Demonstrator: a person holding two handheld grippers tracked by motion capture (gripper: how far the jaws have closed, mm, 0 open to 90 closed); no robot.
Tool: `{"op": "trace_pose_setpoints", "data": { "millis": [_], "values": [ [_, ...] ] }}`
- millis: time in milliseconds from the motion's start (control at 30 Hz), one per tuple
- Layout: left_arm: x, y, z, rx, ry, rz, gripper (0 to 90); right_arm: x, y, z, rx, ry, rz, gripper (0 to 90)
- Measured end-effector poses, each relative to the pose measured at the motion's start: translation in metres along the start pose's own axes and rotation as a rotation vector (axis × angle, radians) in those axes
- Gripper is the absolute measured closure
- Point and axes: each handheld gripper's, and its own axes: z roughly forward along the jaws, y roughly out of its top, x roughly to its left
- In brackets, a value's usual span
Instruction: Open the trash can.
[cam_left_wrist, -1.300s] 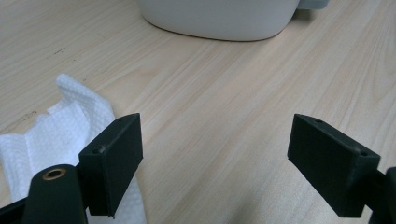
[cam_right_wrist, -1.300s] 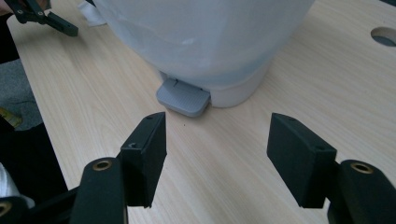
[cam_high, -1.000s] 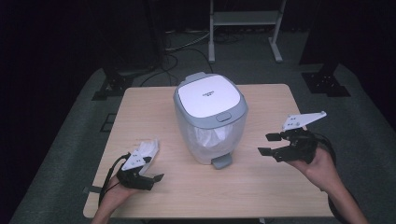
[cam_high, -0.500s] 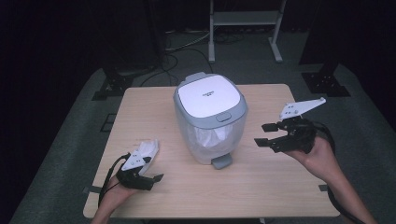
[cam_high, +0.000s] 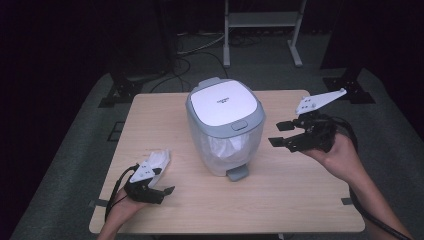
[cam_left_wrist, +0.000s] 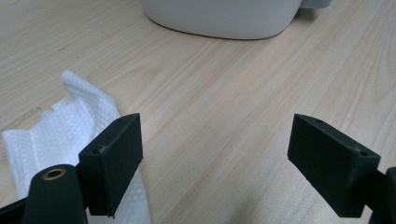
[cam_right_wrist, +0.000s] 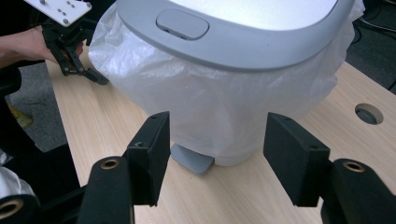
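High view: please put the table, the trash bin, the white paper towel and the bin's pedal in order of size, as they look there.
Largest to smallest:
1. table
2. trash bin
3. white paper towel
4. pedal
The towel and the pedal look nearly alike in size, and the left gripper covers part of the towel, so their order is unsure.
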Motion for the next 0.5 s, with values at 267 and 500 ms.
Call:
{"op": "trace_pose_setpoints", "data": {
  "millis": [267, 500],
  "values": [
    [0.0, 0.0, 0.0, 0.001, -0.001, 0.001, 16.9, 0.0, 0.015, -0.001, -0.001, 0.006, -0.01, 40.6],
    [0.0, -0.001, 0.0, 0.002, 0.002, 0.001, 16.9, 0.002, 0.027, 0.001, 0.002, 0.012, -0.02, 40.9]
  ]
}}
